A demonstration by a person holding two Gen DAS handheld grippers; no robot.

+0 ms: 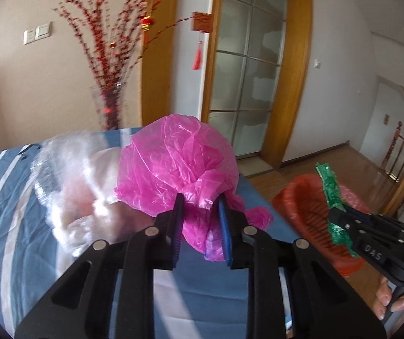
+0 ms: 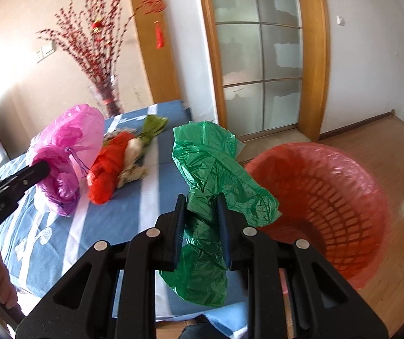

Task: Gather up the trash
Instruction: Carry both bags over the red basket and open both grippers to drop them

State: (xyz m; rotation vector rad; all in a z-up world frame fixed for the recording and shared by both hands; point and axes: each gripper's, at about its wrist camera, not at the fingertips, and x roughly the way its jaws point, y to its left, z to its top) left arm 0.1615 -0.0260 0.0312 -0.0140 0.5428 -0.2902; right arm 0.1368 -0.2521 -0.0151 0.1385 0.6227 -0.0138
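Note:
My left gripper [image 1: 200, 200] is shut on a crumpled pink plastic bag [image 1: 179, 163] and holds it above the blue striped table [image 1: 4, 197]. The pink bag also shows in the right wrist view [image 2: 69, 152]. My right gripper [image 2: 201, 202] is shut on a crumpled green plastic bag [image 2: 216, 175], held near the table's right edge, just left of the red trash basket [image 2: 329, 197]. The right gripper with the green bag also shows in the left wrist view [image 1: 333, 214], above the basket [image 1: 306, 197]. A red bag [image 2: 106, 175], a whitish wad [image 2: 132, 158] and a green wad [image 2: 154, 127] lie on the table.
A clear plastic bag [image 1: 69, 180] lies on the table behind the pink one. A vase of red-berry branches [image 2: 108, 96] stands at the table's far edge. A glass sliding door [image 2: 258, 56] and wooden floor [image 2: 385, 141] lie beyond the basket.

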